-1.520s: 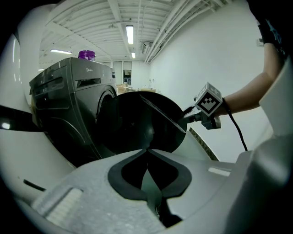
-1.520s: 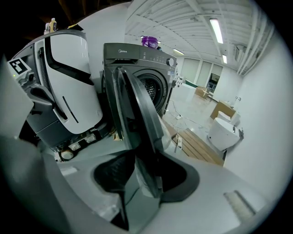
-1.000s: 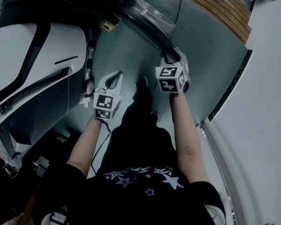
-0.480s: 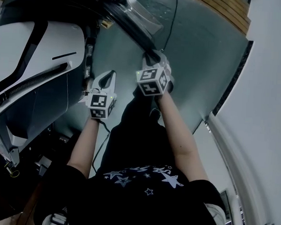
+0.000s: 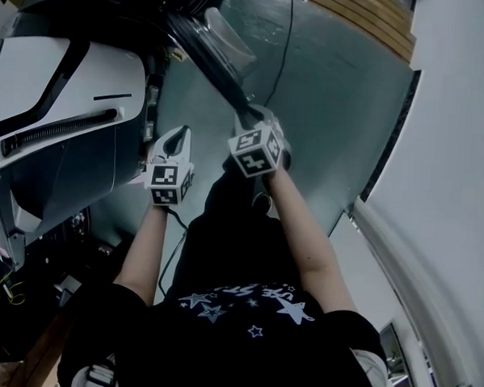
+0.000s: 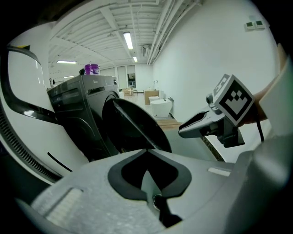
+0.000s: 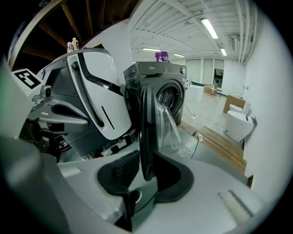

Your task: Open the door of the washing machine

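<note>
Two grippers, one door. We log the right gripper (image 7: 146,176), fingers (image 7: 120,171) pinching the rim of the door (image 7: 147,132), which stands swung out from the dark washing machine (image 7: 160,87). Left gripper (image 6: 147,153): fingers (image 6: 126,176) pressed together, empty, beside the door without touching it.

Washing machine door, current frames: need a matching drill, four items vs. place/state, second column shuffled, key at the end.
Column 1
1. door
2. right claw
3. left claw
4. purple container

Column 2
A. sits on top of the washing machine
B. jaws together, nothing between them
C. swung open, seen edge-on in the right gripper view
D. jaws closed on the door's edge

Pairs: 1-C, 2-D, 3-B, 4-A
</note>
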{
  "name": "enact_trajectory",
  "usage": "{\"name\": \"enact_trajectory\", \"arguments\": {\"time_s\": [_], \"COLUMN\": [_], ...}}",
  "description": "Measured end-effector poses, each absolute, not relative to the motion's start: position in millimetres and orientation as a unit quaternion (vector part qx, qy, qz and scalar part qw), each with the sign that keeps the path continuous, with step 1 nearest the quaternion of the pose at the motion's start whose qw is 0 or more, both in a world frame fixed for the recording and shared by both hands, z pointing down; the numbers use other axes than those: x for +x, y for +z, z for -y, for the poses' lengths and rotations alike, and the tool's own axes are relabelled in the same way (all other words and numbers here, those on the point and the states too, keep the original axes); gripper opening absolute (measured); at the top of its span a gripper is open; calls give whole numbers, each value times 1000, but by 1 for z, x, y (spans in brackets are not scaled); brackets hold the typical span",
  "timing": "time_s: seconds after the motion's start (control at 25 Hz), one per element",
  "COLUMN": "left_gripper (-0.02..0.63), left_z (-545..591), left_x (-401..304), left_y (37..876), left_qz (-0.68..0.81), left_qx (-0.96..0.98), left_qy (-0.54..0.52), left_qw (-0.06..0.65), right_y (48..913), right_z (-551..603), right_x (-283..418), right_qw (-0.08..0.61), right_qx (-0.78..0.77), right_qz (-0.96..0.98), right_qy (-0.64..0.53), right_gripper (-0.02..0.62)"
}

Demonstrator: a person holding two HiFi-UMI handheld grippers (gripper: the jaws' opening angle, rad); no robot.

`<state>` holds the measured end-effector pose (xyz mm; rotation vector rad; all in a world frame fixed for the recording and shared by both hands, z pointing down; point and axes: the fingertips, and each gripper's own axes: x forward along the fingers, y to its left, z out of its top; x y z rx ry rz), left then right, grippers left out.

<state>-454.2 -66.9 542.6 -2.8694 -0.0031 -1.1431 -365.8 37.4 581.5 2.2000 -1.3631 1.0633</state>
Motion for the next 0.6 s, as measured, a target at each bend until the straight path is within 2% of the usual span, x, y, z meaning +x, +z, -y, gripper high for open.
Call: {"name": "enact_trajectory", "arguments": {"time_s": [0.36, 0.6], "left_gripper": [11, 11], "left_z": [-3, -28], "left_x": [-493, -522], "left_y": [463, 417], "left_qz": [11, 8], "left_qx": [-950, -959], "left_qy": [-312, -282], "left_qw": [29, 38], "right_y": [465, 417], "right_z": [-128, -178], "right_x": [-374, -384], "right_qw": [155, 99], "right_qx": [827, 859], "right_qz": [441, 404], "right_qy": [311, 298], "right_gripper": [98, 86]}}
